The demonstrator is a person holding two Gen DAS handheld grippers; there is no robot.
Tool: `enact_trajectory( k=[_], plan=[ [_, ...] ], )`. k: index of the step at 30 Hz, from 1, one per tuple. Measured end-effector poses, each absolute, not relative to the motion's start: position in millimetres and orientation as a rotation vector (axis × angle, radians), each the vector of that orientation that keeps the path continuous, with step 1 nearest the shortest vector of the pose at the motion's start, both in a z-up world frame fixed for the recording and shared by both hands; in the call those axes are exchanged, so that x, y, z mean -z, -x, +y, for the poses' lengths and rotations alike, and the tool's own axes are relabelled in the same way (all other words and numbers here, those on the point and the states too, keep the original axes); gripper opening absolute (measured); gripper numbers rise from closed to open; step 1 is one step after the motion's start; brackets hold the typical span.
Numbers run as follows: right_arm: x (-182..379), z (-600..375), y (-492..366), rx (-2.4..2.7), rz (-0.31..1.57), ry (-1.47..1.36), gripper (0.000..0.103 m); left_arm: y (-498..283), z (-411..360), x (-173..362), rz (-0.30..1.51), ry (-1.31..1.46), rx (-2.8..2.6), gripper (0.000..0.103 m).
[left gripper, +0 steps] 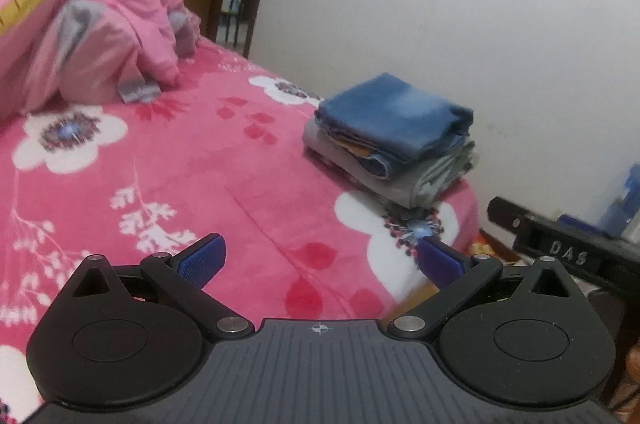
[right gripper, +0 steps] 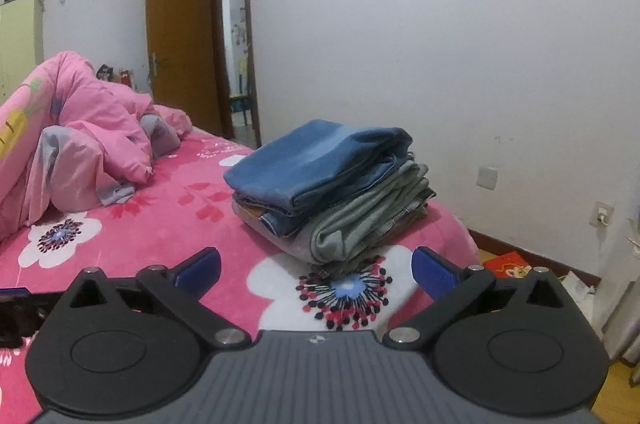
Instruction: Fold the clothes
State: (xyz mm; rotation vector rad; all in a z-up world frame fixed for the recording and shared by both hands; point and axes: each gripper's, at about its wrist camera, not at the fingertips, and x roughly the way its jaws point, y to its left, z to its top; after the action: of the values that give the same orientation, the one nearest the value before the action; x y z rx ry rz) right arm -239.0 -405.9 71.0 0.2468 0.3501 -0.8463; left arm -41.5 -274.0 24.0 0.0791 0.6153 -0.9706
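— Right gripper sits closest in its own view. How do its blue fingers stand?

— Spread wide, with nothing between them. Below the gap lies only the bed, right over a white flower with a blue middle.

— And the left gripper?

— Same: its fingers are far apart and bare, over the pink cover. That view is a bit smeared.

— Where are the clothes?

— One folded stack rests on the bed near its far corner, by the wall. On top is a blue denim piece, folded flat; under it more denim with an orange patch showing, then grey-green pieces, and at the bottom a grey one. From the right gripper the stack is just ahead, a little right of centre, and not touching the fingers. From the left gripper it lies further off, up and to the right.

— Anything else on the bed?

— A pink quilt heaped at the far left end, with grey lining showing in its folds. It stands well apart from the stack.

— And around the bed?

— A brown door stands open behind the quilt. In the left view a black bar marked DAS shows at the right edge, beside the bed corner.
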Motion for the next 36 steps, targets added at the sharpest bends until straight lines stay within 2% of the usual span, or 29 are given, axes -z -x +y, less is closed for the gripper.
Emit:
enact_trajectory(
  k=[11,25,36],
  plan=[
    [-78.8,-391.8,245.2,0.877,0.384,-0.184,0.103,64.0,-279.8,-19.9,0.516,-0.186,0.866,0.103],
    [-74.1,-389.6,232.7,0.883,0.414,-0.18,0.103,52.5,-276.6,-24.9,0.577,-0.11,0.866,0.103],
    [-74.0,-387.3,226.3,0.88,0.433,-0.233,0.103,53.2,-270.3,-29.1,0.548,-0.108,0.8,0.103]
  ],
)
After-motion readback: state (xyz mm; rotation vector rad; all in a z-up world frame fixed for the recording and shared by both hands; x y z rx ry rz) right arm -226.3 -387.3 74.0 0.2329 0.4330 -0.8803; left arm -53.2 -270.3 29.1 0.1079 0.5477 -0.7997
